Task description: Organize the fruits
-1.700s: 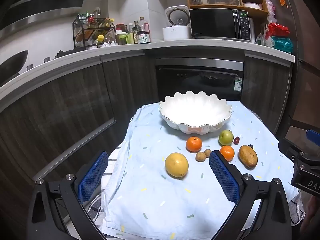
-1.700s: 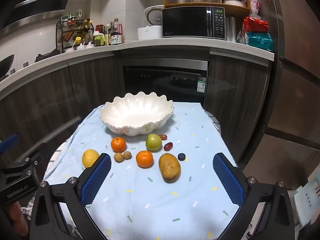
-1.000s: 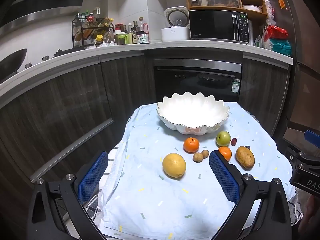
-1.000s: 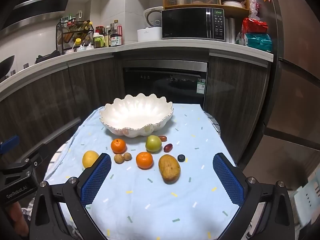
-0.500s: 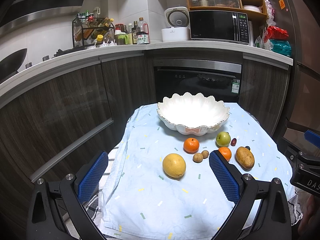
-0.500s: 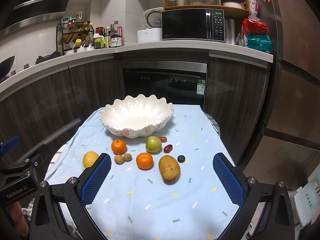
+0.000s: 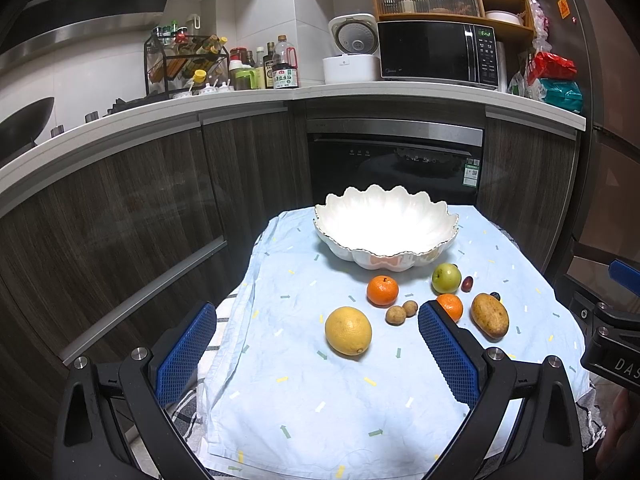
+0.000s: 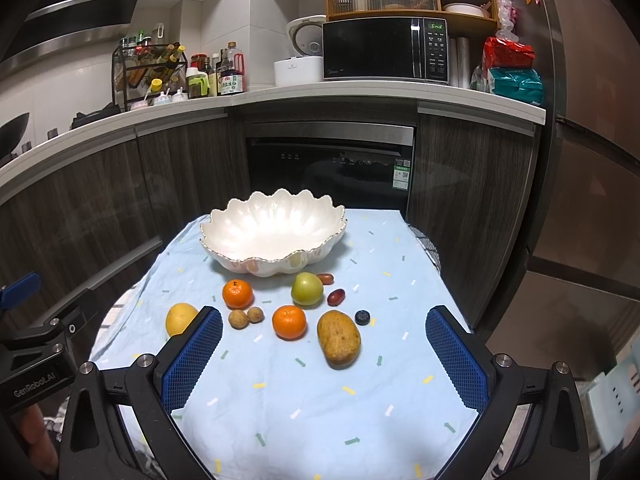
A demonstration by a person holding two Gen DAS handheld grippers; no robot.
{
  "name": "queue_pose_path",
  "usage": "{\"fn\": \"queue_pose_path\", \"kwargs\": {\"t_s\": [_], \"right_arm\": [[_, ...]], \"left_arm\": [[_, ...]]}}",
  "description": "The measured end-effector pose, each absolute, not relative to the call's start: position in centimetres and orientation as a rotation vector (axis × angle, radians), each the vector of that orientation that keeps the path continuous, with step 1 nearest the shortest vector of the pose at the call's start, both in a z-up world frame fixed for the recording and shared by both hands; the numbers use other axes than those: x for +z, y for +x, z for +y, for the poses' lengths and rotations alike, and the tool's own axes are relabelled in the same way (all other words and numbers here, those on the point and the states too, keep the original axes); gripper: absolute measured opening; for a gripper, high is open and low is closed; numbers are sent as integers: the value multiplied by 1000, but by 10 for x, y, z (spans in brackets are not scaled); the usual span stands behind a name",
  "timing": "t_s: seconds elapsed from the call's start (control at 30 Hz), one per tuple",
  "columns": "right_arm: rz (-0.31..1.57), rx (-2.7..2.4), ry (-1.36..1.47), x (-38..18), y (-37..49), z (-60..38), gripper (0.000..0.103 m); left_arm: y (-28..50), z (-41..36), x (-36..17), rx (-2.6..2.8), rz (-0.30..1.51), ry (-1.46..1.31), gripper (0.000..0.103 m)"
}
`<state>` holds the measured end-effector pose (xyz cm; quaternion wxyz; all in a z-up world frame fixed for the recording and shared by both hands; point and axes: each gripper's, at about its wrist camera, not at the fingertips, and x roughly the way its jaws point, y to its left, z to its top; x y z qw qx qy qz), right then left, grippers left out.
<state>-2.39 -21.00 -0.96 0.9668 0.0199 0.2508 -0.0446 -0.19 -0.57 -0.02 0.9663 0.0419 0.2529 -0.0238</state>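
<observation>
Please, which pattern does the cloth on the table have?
The tablecloth is pale blue with small scattered dashes in yellow, green and white. The right wrist view shows it best.

Far ahead of the grippers, a black microwave [image 8: 385, 49] is sitting on the white countertop [image 8: 360, 92], with a white rice cooker [image 7: 352, 50] beside it. A black built-in oven [image 8: 330, 168] is standing below, and a wire spice rack [image 7: 184, 62] is standing off to the left.

Left pad hides part of one orange [image 7: 451, 305]; right gripper's pad covers the yellow citrus [image 8: 180, 317] edge. Blueberry [image 7: 495, 295] mostly behind mango [image 7: 489, 315]. Desk front cut off.
</observation>
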Motion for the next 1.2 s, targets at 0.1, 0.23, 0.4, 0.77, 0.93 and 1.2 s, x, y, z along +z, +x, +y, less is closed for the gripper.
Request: {"fn": "queue_pose_path", "kwargs": {"t_s": [0.1, 0.23, 0.4, 0.77, 0.93, 1.2], "right_arm": [[508, -91, 40, -11, -24, -210, 103], [506, -91, 41, -10, -23, -212, 103], [506, -91, 41, -8, -24, -212, 103], [503, -92, 42, -9, -24, -213, 103], [503, -92, 42, -10, -24, -213, 103], [502, -92, 43, -10, -24, -213, 103]], "left_arm": [[-2, -5, 0, -49, 511, 84, 103], [-2, -5, 0, -49, 511, 84, 103], [-2, -4, 0, -49, 511, 84, 103], [-2, -4, 0, -49, 510, 84, 103], [-2, -5, 0, -49, 511, 84, 103], [-2, -4, 0, -49, 510, 84, 103]]}}
